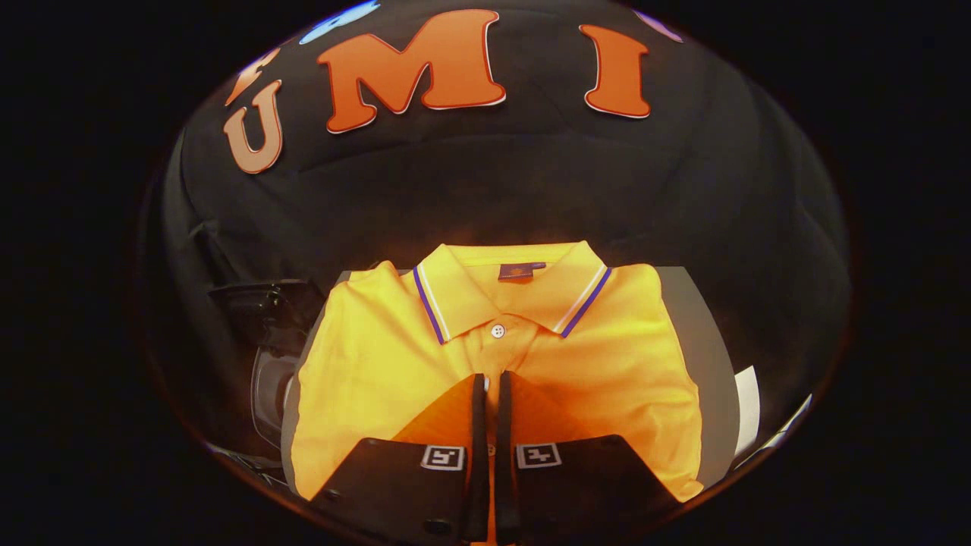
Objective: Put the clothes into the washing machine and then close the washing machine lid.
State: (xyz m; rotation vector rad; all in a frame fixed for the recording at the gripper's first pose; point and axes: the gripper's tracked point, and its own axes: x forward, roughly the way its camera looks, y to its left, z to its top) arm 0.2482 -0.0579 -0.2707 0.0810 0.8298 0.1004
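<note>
Here the tool (491,383) pinches the yellow polo shirt (607,356) on a grey board (702,334), washing machine (269,379) beside.

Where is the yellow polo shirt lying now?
The yellow polo shirt lies flat on a grey surface, directly under and ahead of the gripper, whose nearly closed fingers rest at its placket.

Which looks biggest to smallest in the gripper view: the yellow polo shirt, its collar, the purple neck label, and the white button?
1. yellow polo shirt
2. collar
3. purple neck label
4. white button

The hand-held gripper, nearly closed, sits over the shirt's placket.
</note>
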